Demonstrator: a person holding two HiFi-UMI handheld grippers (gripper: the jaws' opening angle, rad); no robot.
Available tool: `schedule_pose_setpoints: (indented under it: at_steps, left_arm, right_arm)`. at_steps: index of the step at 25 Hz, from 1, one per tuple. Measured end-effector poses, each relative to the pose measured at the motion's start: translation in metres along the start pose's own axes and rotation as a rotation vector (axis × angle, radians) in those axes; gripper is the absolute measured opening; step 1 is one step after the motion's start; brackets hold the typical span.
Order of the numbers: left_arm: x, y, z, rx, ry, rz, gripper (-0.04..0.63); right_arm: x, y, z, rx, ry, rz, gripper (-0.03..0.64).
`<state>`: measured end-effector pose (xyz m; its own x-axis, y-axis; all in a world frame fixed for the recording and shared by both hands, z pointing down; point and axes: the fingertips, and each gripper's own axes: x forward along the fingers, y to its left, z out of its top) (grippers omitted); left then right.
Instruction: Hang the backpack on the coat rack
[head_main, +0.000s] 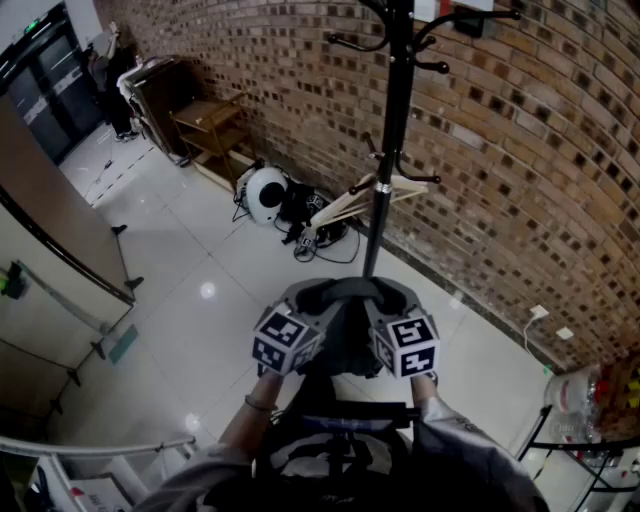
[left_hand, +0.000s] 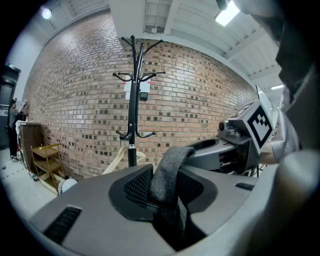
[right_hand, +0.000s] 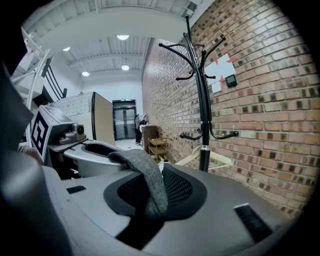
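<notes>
**Backpack held up near the coat rack**

You stand on a glossy white tiled floor (head_main: 200, 330) beside a brick wall (head_main: 520, 150). Your left gripper (left_hand: 165, 189) and right gripper (right_hand: 149, 192) each clamp the grey strap (left_hand: 170, 167), jaws wide around it. The backpack (head_main: 340, 455) hangs beneath them, apart from the black coat rack (head_main: 388, 130). The white wall notice (left_hand: 136, 91) is too small to read.

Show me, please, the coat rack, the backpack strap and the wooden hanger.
coat rack (head_main: 392, 120), head view, its black pole
backpack strap (left_hand: 167, 172), left gripper view, grey loop between jaws
wooden hanger (head_main: 345, 207), head view, its pale arm
</notes>
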<state>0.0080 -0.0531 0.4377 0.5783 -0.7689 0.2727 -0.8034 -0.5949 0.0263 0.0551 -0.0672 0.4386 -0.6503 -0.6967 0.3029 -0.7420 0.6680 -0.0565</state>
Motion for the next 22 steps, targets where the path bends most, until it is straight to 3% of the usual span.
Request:
schedule_pose_setpoints:
  at_steps: [7,11,22]
  left_arm:
    - [0.032,0.050,0.011,0.004,-0.006,-0.050,0.130]
    - [0.049,0.081,0.021,0.062,0.023,-0.093,0.130]
    - [0.101,0.148,0.055,0.108,-0.030,-0.225,0.130]
  right_arm:
    - [0.050,-0.020,0.021,0.024,-0.018,-0.052,0.097]
    - [0.077,-0.035,0.033,0.038,-0.015,-0.111,0.097]
    - [0.142,-0.072,0.070,0.049,-0.044,-0.249,0.097]
